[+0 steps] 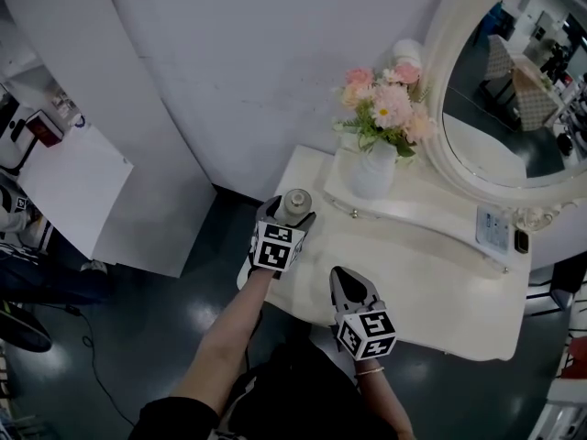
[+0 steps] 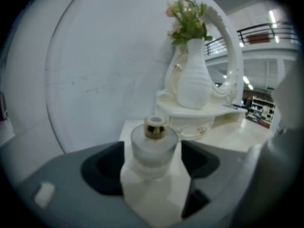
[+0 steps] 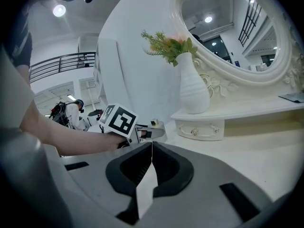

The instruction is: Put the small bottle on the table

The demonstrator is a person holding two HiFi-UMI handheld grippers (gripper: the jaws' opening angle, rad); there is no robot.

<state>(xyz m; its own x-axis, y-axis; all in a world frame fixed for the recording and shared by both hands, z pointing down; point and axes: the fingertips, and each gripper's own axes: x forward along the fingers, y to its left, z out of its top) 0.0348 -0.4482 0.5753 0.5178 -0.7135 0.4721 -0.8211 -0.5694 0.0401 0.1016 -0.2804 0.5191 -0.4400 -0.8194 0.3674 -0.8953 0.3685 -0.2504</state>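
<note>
A small frosted glass bottle with a gold collar stands upright on the near left corner of the white dressing table. My left gripper reaches around it from the front. In the left gripper view the bottle sits between the two dark pads with a thin gap on each side, so the left gripper is open. My right gripper hovers over the table's front edge, to the right of the bottle. Its jaws meet at the tip with nothing between them, so the right gripper is shut.
A white ribbed vase with pink flowers stands on a raised shelf with a small drawer, behind the bottle. An oval mirror rises at the back right. A small card lies on the shelf. Dark floor lies left of the table.
</note>
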